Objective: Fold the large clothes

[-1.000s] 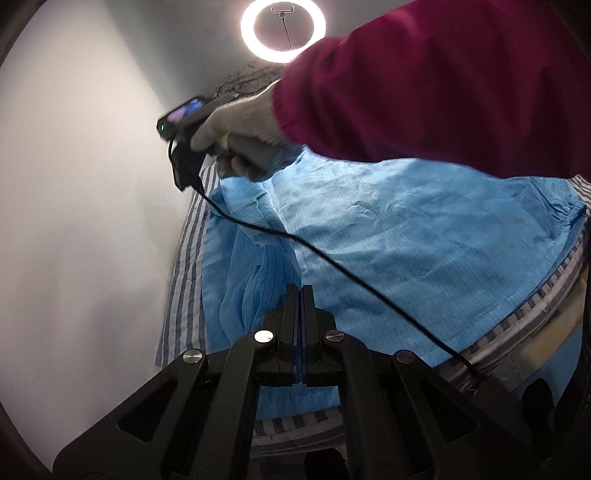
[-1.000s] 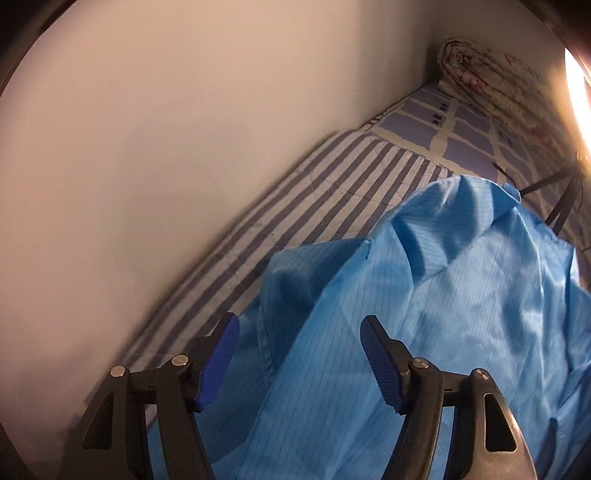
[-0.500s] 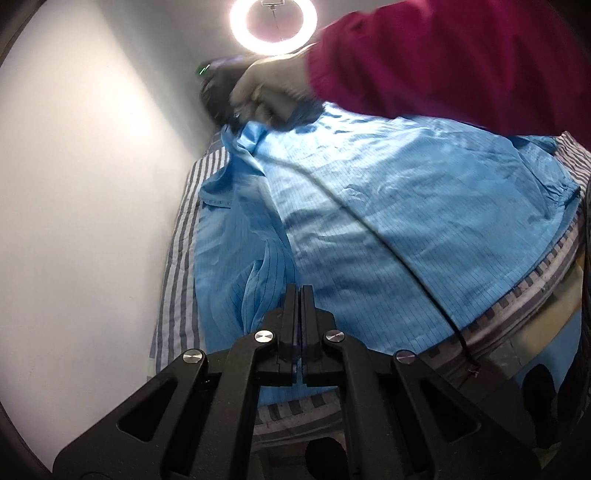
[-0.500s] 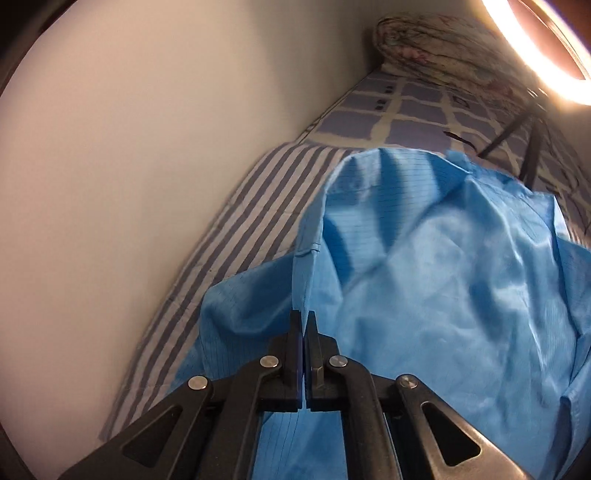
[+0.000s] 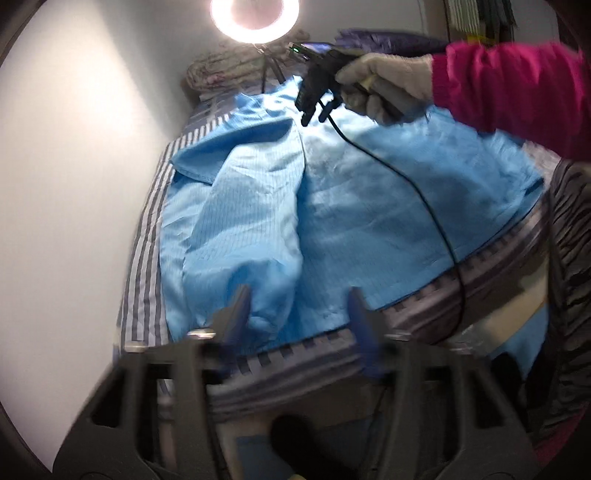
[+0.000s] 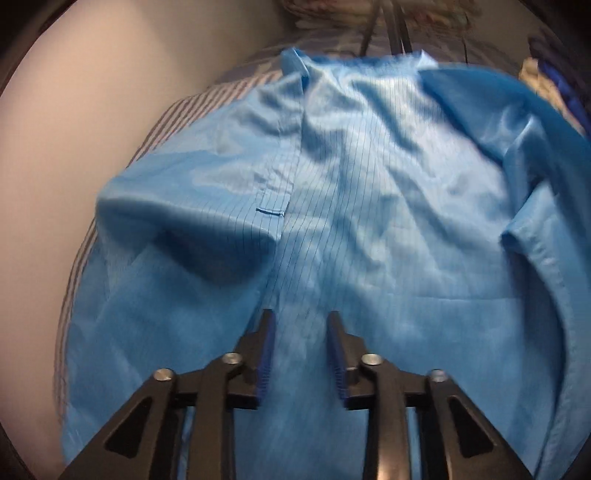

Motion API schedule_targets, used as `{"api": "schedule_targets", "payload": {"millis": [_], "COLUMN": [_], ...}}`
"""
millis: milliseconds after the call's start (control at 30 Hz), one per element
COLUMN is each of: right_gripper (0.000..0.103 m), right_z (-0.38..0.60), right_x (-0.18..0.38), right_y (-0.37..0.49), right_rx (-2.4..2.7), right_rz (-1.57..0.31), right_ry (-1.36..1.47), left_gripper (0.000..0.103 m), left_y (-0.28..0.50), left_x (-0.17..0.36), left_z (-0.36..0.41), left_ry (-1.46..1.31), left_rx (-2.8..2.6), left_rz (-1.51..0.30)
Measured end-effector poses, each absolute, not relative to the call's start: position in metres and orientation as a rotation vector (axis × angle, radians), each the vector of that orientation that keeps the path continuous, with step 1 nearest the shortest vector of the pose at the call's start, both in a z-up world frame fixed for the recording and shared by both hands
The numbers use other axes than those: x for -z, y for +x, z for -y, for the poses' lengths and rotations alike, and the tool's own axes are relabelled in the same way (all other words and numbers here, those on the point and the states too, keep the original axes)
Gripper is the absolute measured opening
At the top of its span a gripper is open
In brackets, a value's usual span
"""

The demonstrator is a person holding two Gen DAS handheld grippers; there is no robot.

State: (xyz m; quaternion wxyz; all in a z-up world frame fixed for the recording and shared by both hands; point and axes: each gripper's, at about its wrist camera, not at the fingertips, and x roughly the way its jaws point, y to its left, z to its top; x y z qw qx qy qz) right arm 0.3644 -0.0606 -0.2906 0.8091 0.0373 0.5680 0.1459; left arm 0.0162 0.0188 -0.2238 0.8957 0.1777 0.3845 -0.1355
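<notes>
A large light-blue garment [image 5: 369,206] lies spread on the striped bed sheet [image 5: 147,240], its left sleeve [image 5: 243,221] folded in over the body. My left gripper [image 5: 297,306] hangs over the near hem. Its jaws are opening, and the pads press on nothing, with the sleeve's cuff lying just beyond them. Over the collar end, a gloved hand [image 5: 384,85] in a magenta sleeve holds my right gripper [image 5: 314,120]. In the right wrist view the right gripper [image 6: 300,321] hovers above the garment [image 6: 369,221], jaws opening and no cloth between them.
A white wall [image 5: 74,184] runs along the bed's left side. A ring light [image 5: 254,16] and a folded quilt [image 5: 221,74] stand at the far end. A black cable [image 5: 424,192] trails across the garment. The person's dark clothing [image 5: 572,240] is at the right edge.
Both grippers were shut on the cloth half a second ago; now both stand apart and the cloth lies loose. The right hand has swung right, away from the wall.
</notes>
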Motion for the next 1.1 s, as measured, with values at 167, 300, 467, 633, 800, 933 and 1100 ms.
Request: {"api": "schedule_targets", "payload": {"millis": [167, 300, 467, 633, 800, 933, 1100], "right_gripper": [0.037, 0.045, 0.053, 0.053, 0.001, 0.000, 0.000], "right_z": [0.057, 0.042, 0.003, -0.040, -0.053, -0.031, 0.020], "right_x": [0.260, 0.255, 0.276, 0.298, 0.310, 0.299, 0.274], "right_y": [0.335, 0.284, 0.214, 0.166, 0.153, 0.150, 0.133], "right_rx": [-0.410, -0.569, -0.741, -0.854, -0.866, -0.848, -0.819], "right_rz": [-1.181, -1.227, -1.343, -1.404, -1.402, -1.381, -1.339], "right_ry": [0.112, 0.185, 0.171, 0.191, 0.241, 0.287, 0.289], "left_gripper": [0.060, 0.060, 0.056, 0.056, 0.056, 0.056, 0.056], "left_y": [0.002, 0.019, 0.050, 0.066, 0.073, 0.072, 0.077], "left_x": [0.206, 0.201, 0.207, 0.209, 0.210, 0.206, 0.216], "left_z": [-0.051, -0.103, -0.149, -0.160, -0.161, -0.161, -0.158], "left_ry": [0.211, 0.019, -0.113, -0.130, -0.164, -0.170, -0.209], "left_rx": [0.246, 0.139, 0.046, 0.023, 0.023, 0.026, 0.051], "left_rz": [-0.800, -0.825, -0.856, -0.854, -0.854, -0.840, -0.872]}}
